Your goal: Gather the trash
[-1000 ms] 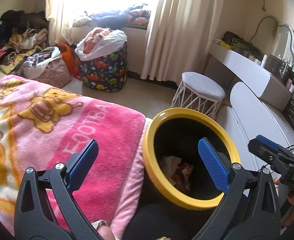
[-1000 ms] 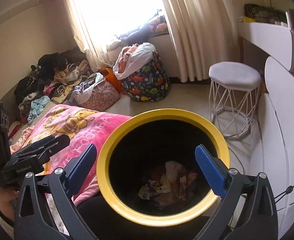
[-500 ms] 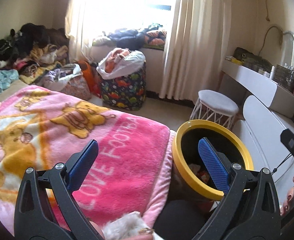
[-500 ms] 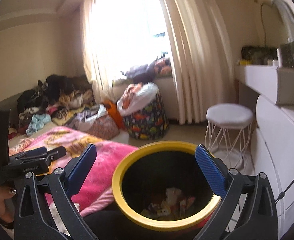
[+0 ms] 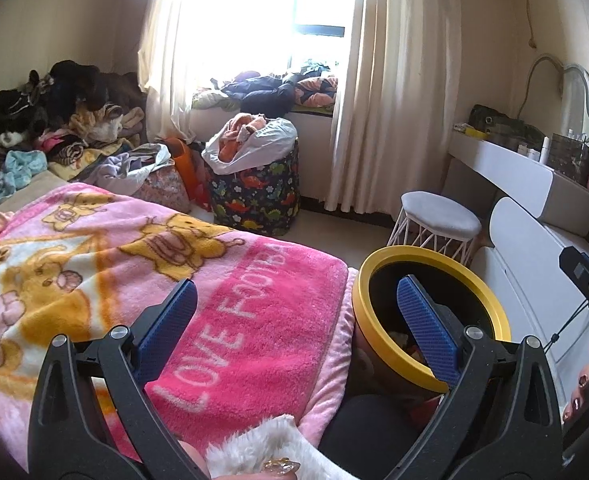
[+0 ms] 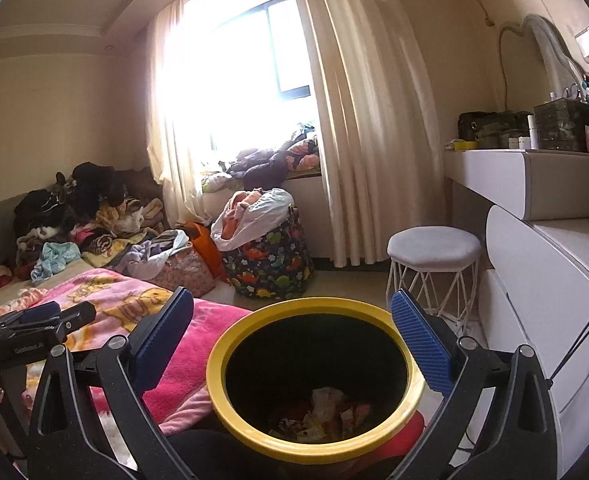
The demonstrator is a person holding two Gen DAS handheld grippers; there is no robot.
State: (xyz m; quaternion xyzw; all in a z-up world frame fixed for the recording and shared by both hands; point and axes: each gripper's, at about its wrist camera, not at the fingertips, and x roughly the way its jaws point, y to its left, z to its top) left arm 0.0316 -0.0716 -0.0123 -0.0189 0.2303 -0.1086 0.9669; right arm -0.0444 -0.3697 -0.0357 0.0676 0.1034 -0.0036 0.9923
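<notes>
from the left wrist we see our left tongs (image 5: 294,308) spread wide and holding nothing, above the pink blanket (image 5: 254,320); the yellow-rimmed bin (image 5: 378,276) sits behind their right finger. from the right wrist our right tongs (image 6: 292,322) gape wide and empty, the bin (image 6: 230,420) between the fingers, trash (image 6: 326,412) at its bottom.

Bin mouth: the yellow-rimmed bin (image 6: 314,384) is open at the top; wrappers (image 6: 326,412) lie only at the bottom.
Left of bin: the pink blanket (image 5: 214,320) presses against its side.
Right of bin: the white cabinet (image 6: 542,320) stands near, a thin cable (image 6: 578,348) crossing before it.
Beyond bin: a white stool (image 6: 434,268) and a dinosaur-print bag (image 6: 270,264) stand on the floor, bare floor (image 6: 346,280) between them.
</notes>
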